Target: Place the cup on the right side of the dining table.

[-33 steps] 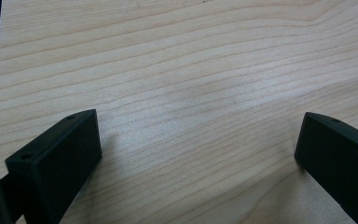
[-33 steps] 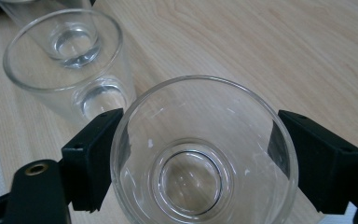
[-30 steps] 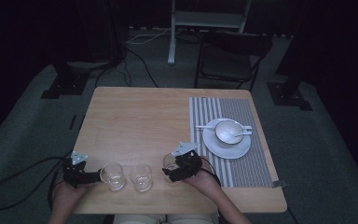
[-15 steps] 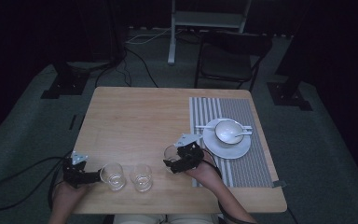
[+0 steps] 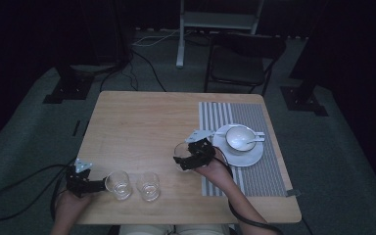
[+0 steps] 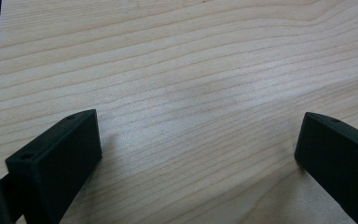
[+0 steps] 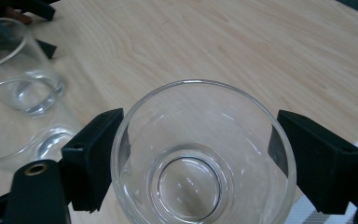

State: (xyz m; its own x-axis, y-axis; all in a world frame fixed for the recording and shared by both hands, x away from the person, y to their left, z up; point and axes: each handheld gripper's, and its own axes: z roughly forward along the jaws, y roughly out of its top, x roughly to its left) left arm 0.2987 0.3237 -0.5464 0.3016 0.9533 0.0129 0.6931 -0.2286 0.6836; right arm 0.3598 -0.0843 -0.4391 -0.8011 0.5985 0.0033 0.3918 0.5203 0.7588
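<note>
Fingers of the right gripper (image 7: 196,158) pinch a glass (image 7: 203,154) upright, probably for carrying. Left gripper (image 6: 196,154) gapes wide over bare table (image 6: 191,70).

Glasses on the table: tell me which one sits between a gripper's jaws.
The glass nearest the striped placemat, between the right gripper jaws. The other two glasses stand free near the table's front edge.
</note>
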